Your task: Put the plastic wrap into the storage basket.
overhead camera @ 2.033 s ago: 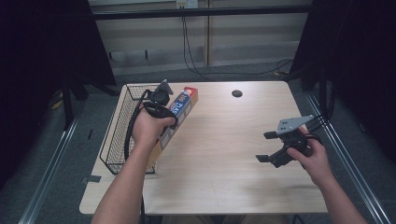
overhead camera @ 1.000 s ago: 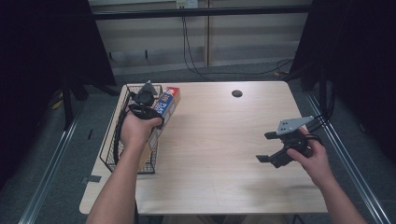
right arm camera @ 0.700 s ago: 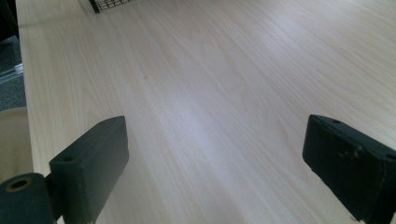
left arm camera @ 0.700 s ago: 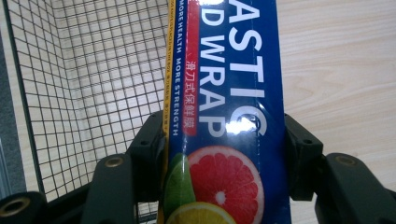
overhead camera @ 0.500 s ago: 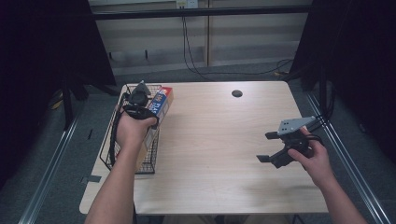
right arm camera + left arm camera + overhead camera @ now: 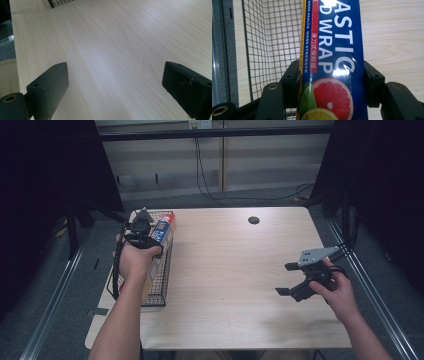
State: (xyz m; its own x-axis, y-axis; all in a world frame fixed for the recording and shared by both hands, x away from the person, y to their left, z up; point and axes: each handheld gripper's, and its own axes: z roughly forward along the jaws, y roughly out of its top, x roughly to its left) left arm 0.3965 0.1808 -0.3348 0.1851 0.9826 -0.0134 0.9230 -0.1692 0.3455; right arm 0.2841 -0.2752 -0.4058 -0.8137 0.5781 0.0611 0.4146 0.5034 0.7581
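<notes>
box (image 6: 332, 62) | left gripper (image 6: 332, 82) clamps it | long axis along wire basket (image 6: 162, 285)

We are looking at a light wooden table (image 6: 225, 270) with rounded corners, standing on a grey floor (image 6: 50, 295). A black wire basket (image 6: 162, 285) is sitting directly on its left edge, and we are seeing the tabletop's grain through the basket's mesh (image 6: 274, 37) in the left gripper view. 1 small dark round spot (image 6: 253, 220) is showing near the far edge.
</notes>
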